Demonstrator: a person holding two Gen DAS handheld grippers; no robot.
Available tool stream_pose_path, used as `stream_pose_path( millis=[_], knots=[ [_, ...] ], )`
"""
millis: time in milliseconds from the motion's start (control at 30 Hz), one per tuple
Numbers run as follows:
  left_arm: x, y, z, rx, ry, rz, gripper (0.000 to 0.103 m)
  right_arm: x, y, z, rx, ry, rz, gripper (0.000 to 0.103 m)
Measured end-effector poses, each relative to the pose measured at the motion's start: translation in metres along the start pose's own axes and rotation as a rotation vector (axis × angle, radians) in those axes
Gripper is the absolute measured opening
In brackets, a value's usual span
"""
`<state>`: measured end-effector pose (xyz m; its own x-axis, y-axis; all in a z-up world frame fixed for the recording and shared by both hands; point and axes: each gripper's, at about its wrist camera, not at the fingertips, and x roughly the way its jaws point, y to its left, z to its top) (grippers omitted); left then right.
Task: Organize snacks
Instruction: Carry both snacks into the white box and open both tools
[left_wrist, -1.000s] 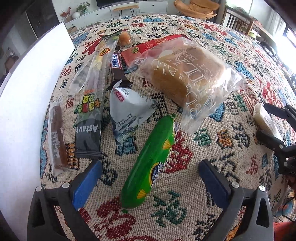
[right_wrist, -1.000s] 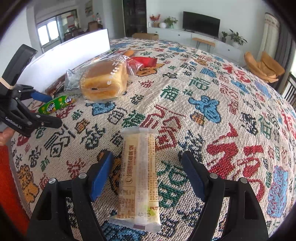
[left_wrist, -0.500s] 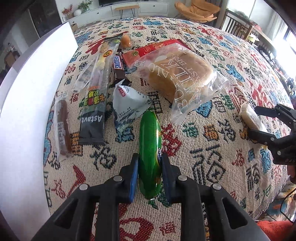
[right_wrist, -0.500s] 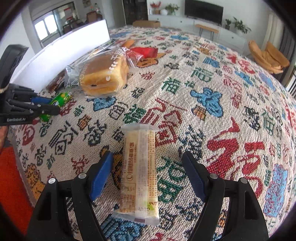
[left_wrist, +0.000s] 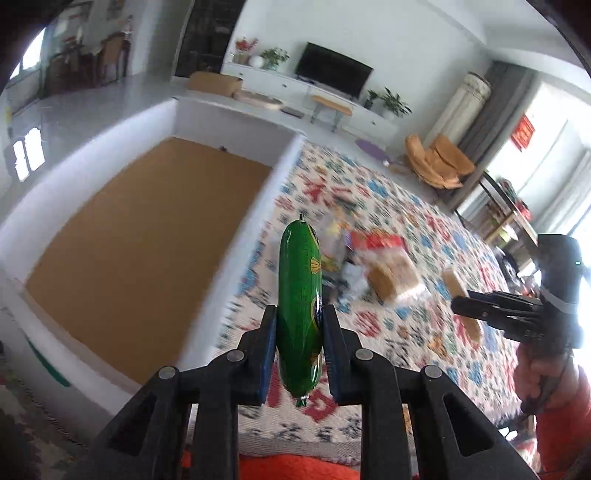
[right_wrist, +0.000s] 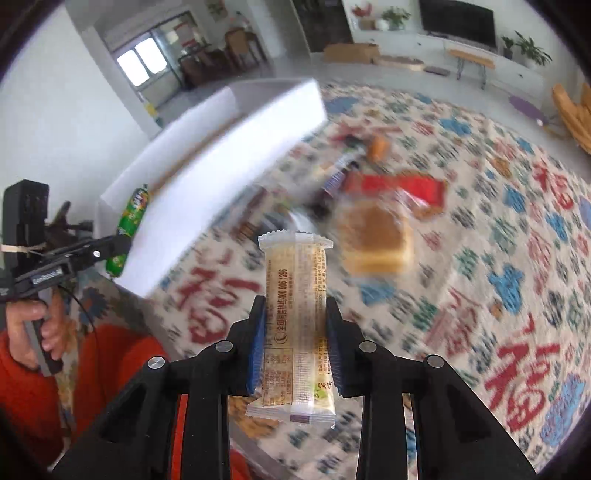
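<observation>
My left gripper (left_wrist: 299, 347) is shut on a green sausage snack (left_wrist: 298, 295) and holds it up in the air, beside the near corner of a white box (left_wrist: 229, 254) with a brown floor. My right gripper (right_wrist: 295, 345) is shut on a pale yellow wrapped cake bar (right_wrist: 297, 325), lifted above the patterned tablecloth (right_wrist: 517, 258). The left gripper with the sausage (right_wrist: 131, 221) also shows at the left of the right wrist view, next to the white box (right_wrist: 229, 162). The right gripper (left_wrist: 495, 314) shows at the right of the left wrist view.
On the cloth lie a bagged bread loaf (right_wrist: 376, 240), a red packet (right_wrist: 399, 184), an orange snack (right_wrist: 378, 146) and other blurred wrappers. The person's red sleeve (right_wrist: 33, 398) is at lower left. A sofa chair and TV stand are behind.
Both grippers have lifted off the cloth. The right gripper has shut on the cake bar and raised it. The left gripper has carried the sausage up and left towards the box.
</observation>
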<state>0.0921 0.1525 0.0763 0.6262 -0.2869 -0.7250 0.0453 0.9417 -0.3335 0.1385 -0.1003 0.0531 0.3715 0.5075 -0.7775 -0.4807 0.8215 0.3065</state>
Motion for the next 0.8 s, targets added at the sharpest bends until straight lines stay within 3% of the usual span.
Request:
stream_pose_path(
  millis=[200,267,300,333,400,433,500,567,700,800],
  knots=[
    [-0.008,0.076,0.042,-0.081,-0.07,0.263,0.023,0.046,0.128,0.106,-0.068,-0.101,0.201,0.032],
    [-0.001,0.089,0.041,-0.094,-0.06,0.342,0.028,0.067,0.155,0.129,-0.066,-0.126,0.239,0.039],
    [0.003,0.092,0.041,-0.098,-0.05,0.358,0.042,0.076,0.163,0.138,-0.06,-0.128,0.244,0.055],
    [0.005,0.093,0.037,-0.101,-0.051,0.371,0.068,0.081,0.165,0.142,-0.044,-0.13,0.24,0.062],
    [0.001,0.089,0.026,-0.099,-0.11,0.386,0.097,0.08,0.159,0.139,-0.012,-0.156,0.239,0.063],
    [-0.001,0.084,0.018,-0.093,-0.144,0.389,0.101,0.075,0.154,0.133,-0.009,-0.165,0.238,0.063],
    [-0.001,0.072,0.007,-0.096,-0.153,0.358,0.101,0.065,0.136,0.114,-0.027,-0.18,0.189,0.065],
    [0.001,0.047,-0.009,-0.092,-0.145,0.273,0.101,0.051,0.111,0.088,-0.068,-0.201,0.097,0.068],
    [0.018,-0.026,-0.042,0.015,-0.102,0.097,0.101,0.026,0.034,0.021,-0.105,-0.223,-0.164,0.072],
    [0.057,-0.082,-0.065,0.088,-0.02,0.007,0.101,0.023,-0.03,-0.039,-0.048,-0.161,-0.338,0.072]
  ],
)
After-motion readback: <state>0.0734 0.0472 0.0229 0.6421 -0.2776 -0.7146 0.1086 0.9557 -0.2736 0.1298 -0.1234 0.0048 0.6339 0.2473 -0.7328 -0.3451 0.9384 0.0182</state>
